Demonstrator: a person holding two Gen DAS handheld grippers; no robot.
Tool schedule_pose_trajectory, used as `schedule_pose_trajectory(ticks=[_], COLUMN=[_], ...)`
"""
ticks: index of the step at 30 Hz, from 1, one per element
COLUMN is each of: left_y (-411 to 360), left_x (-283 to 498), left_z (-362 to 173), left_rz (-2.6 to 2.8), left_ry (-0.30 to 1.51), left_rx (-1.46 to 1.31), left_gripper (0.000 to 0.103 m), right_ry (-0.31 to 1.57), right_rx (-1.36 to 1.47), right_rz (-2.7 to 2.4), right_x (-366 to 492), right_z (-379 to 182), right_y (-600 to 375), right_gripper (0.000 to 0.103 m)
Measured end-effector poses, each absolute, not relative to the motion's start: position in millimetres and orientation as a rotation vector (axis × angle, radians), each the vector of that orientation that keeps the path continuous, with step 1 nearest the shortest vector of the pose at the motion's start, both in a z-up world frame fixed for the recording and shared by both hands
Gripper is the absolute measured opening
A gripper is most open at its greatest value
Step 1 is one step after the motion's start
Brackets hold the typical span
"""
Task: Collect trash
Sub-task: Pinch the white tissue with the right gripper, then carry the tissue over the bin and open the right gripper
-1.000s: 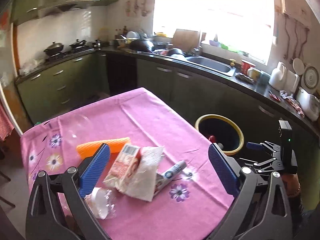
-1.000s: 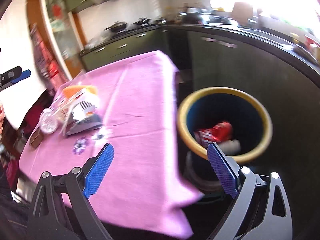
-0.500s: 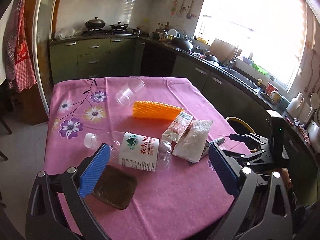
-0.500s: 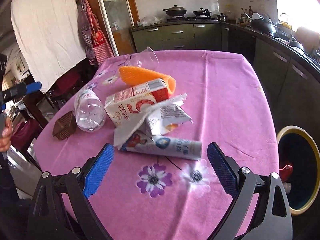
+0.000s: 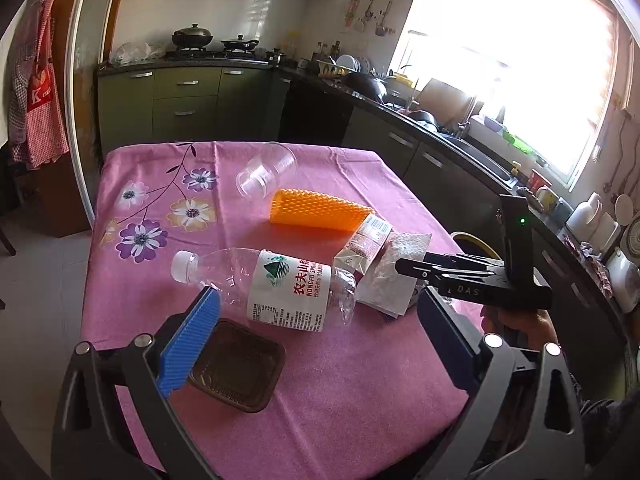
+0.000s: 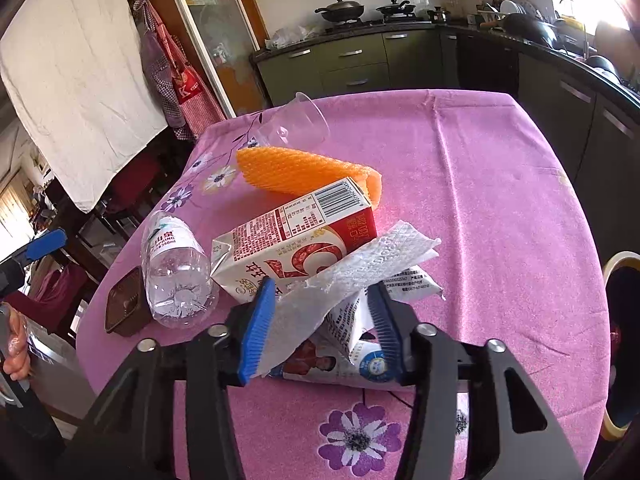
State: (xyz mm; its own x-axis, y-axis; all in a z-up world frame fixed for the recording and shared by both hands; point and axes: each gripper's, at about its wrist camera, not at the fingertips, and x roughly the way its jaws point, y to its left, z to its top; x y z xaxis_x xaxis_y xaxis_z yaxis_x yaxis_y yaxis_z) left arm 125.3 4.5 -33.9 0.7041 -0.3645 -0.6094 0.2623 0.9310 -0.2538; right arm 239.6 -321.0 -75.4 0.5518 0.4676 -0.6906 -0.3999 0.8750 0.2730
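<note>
On the pink table [image 6: 500, 208], the right tool [image 6: 320, 320] has just been closing, apparently pinching the paper towel [image 6: 360, 268] at twelve o'clock.

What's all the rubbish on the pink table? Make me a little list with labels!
on table: bottle, milk carton, paper towel, packet, orange foam net, clear cup, brown tray
bin: beside the table
left tongs: open, above bottle
right tongs: just been closing, paper towel and packet between them; grip unclear
</note>
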Motion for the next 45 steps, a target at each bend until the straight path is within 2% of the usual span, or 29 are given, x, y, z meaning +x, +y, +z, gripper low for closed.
schedule_pose_trajectory(ticks=[4,7,23,31,38,45], left_y=[4.9,4.2,-9.4,-19.6,-31.7,-50.0], left_x=[125.9,126.9,123.9,119.0,121.1,126.6], left_z=[-36.5,-38.6,-38.3,-33.5,-31.8,-30.6], left_rz=[-0.357,-0.361,-0.39,-0.423,-0.467,-0.502], left_ry=[0.715,0.723,0.735,0.726,0.732,0.746], left_rx=[-0.155,-0.153,-0.124,-0.099,-0.098,-0.082], left_gripper=[0.094,0.094,0.094,0.094,0.094,0.094], right_ry=[0.796,0.751,0.602,0.537,0.585,0.715], right_rx=[0.104,0.122,0.235,0.255,0.279,0.301], right_rz=[0.506,0.504,0.632,0.475,0.226,0.018], right_x=[235.0,228.8,196.7,181.7,180.0,206.9], right_z=[-66.1,-53.1,17.7,39.3,19.0,-47.7], right_y=[-325.7,-331.5,-358.1,-421.8,-513.7,-592.0], right_gripper=[0.009,0.002,0.002,0.002,0.002,0.002])
